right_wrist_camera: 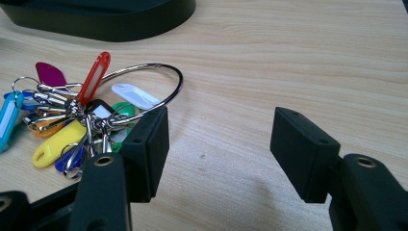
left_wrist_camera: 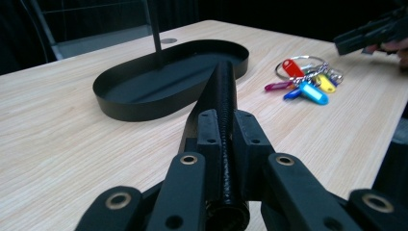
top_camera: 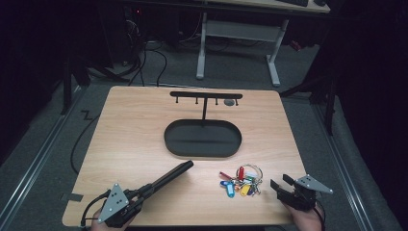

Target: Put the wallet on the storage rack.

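My left gripper (top_camera: 144, 190) lies at the table's front left, shut on a long black ribbed rod (top_camera: 171, 174). The rod points toward the oval black tray (top_camera: 168, 137). In the left gripper view the rod (left_wrist_camera: 224, 86) runs out between the jaws, its tip near the tray wall (left_wrist_camera: 139, 108). A bunch of coloured key tags (top_camera: 240, 182) on a large metal ring (right_wrist_camera: 154, 82) lies at the front right. My right gripper (top_camera: 280, 182) rests just right of the bunch. Its jaws (right_wrist_camera: 219, 144) stand open with bare wood between them, and the tags (right_wrist_camera: 72, 115) are beside the left pad.
A black T-shaped hook rack (top_camera: 206, 95) rises from the tray's far side. A small grey disc (top_camera: 230, 102) sits in the tabletop behind it. Beyond the table are a white desk frame (top_camera: 272, 57) and cables on the floor.
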The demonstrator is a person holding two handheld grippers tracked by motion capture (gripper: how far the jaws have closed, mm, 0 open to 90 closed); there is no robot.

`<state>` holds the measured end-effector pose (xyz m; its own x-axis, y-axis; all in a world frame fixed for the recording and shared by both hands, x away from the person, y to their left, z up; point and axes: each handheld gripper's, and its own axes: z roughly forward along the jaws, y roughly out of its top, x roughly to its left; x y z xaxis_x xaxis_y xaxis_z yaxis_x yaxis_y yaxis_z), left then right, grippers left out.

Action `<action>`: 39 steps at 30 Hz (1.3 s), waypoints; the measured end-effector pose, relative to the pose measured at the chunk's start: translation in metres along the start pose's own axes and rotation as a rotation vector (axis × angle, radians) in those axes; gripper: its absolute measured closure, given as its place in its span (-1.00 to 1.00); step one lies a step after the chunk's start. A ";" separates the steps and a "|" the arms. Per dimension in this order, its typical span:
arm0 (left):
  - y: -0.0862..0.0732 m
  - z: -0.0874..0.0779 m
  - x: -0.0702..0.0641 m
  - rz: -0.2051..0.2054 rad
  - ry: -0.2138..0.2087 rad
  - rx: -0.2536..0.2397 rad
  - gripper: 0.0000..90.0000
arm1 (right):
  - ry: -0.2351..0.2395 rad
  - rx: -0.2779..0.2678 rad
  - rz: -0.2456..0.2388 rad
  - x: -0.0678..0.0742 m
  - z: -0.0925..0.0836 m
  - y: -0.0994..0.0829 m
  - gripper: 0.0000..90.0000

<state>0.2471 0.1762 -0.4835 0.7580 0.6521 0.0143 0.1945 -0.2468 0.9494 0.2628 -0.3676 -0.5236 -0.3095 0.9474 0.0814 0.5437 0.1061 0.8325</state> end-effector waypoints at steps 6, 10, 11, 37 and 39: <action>0.000 -0.002 0.002 -0.036 -0.015 -0.026 0.84 | -0.001 -0.001 -0.008 0.000 0.000 0.000 -0.13; -0.003 -0.002 0.008 -0.067 -0.012 -0.026 0.84 | -0.002 -0.003 -0.005 -0.001 0.000 0.000 -0.13; -0.004 -0.003 0.010 -0.073 -0.010 -0.026 0.84 | -0.001 -0.003 -0.004 -0.001 0.000 0.000 -0.13; -0.016 -0.004 0.036 -0.152 0.040 -0.034 0.81 | 0.003 -0.002 -0.002 0.000 -0.001 0.000 -0.13; -0.016 -0.004 0.035 -0.149 0.042 -0.035 0.81 | 0.004 -0.001 0.001 0.000 0.000 0.000 -0.13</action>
<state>0.2682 0.2058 -0.4973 0.6953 0.7095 -0.1150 0.2806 -0.1206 0.9522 0.2626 -0.3674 -0.5230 -0.3120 0.9464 0.0843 0.5436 0.1050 0.8328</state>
